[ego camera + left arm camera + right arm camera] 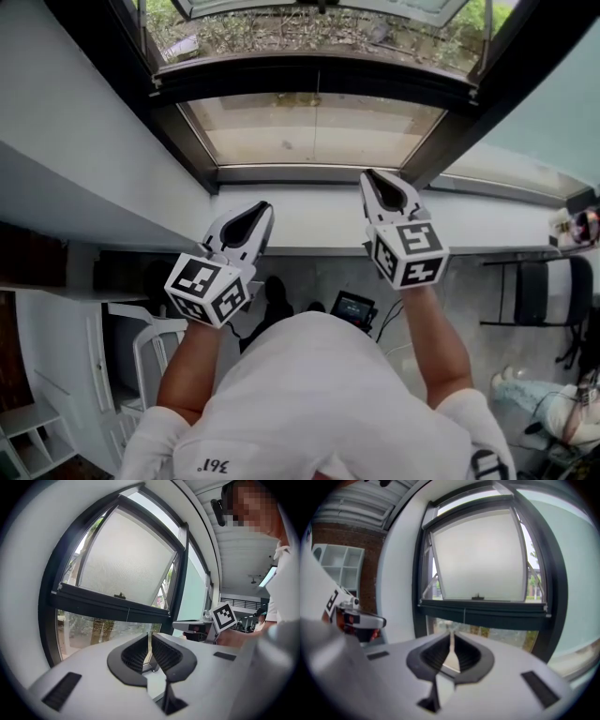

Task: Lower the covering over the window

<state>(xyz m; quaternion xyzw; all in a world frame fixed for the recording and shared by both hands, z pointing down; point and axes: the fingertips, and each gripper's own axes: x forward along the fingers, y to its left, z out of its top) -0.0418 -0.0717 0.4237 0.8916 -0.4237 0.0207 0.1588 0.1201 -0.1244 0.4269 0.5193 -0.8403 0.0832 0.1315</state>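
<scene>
Up at the window (553, 597), the pale covering (480, 559) hangs partway down, with clear glass under its dark bottom bar (483, 612). Both forearms reach forward, and the left gripper (261, 208) and right gripper (370, 176) point at it, jaws nearly closed, nothing between them. The white shirt (319, 394) reads "361°".

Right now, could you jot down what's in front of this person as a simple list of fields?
Window frame: dark, ahead of both claws
Blind: pale, covers the upper part only
Bottom bar: dark, partway down
Lower glass: uncovered, greenery outside
Left claw: shut, empty, not touching the blind
Right claw: shut, empty, not touching the blind
</scene>
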